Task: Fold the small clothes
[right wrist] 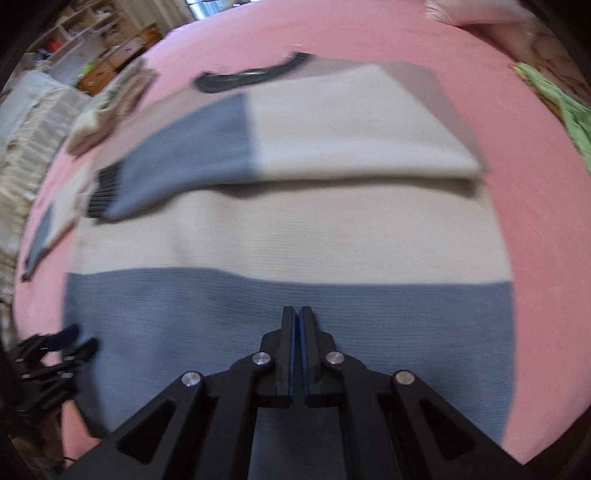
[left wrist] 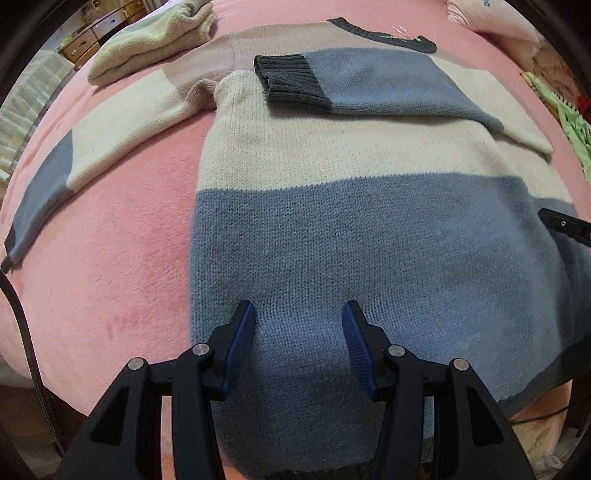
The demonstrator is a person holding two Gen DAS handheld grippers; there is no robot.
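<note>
A knit sweater (left wrist: 332, 155) with cream and blue bands lies flat on the pink bed (left wrist: 122, 258). Its right sleeve (left wrist: 369, 86) is folded across the chest, dark cuff (left wrist: 291, 79) pointing left. The left sleeve (left wrist: 92, 147) lies spread out to the left. My left gripper (left wrist: 299, 314) is open and empty above the blue hem band. My right gripper (right wrist: 296, 312) is shut and empty above the sweater's blue band (right wrist: 258, 314), and the folded sleeve (right wrist: 207, 147) shows there too. The right gripper also shows at the right edge of the left wrist view (left wrist: 565, 225).
A folded pale green garment (left wrist: 155, 40) lies at the bed's far left. Green cloth (left wrist: 576, 129) and pillows (left wrist: 487, 18) sit at the far right. Wooden drawers (left wrist: 81, 40) stand beyond the bed. The right wrist view is blurred.
</note>
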